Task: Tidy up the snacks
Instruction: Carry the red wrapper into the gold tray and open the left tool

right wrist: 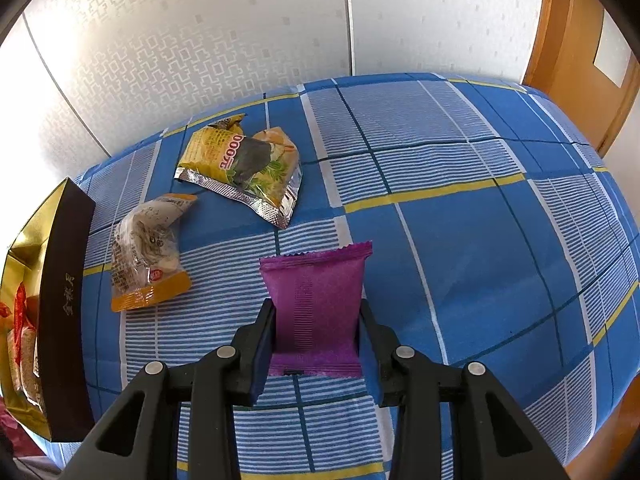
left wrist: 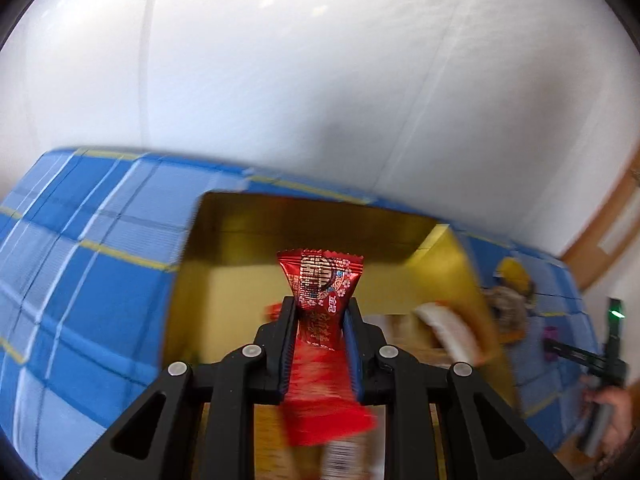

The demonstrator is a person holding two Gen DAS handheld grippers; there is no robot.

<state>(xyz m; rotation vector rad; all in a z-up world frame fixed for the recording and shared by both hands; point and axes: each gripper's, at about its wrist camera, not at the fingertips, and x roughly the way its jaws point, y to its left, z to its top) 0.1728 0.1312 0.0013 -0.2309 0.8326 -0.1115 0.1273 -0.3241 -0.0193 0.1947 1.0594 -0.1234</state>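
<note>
left gripper [left wrist: 320, 344]: my jaws pinch red snack packet [left wrist: 320, 288] over gold box [left wrist: 240, 240], ready to drop | right gripper [right wrist: 316, 340]: clamps purple packet [right wrist: 316, 292] above blue checked cloth [right wrist: 480, 240], waiting its turn

Left wrist view is pretty smeared: everything around the gold box [left wrist: 320, 224] streaks sideways, and only the red wrapper [left wrist: 322, 280] right in front of it looks sharp. Right wrist view is crisp and bright with soft daylight, a washed-out wall above the blue checked cloth [right wrist: 460, 208] and faint shadows under its packets. Both have heavy fisheye bending and black corners.
</note>
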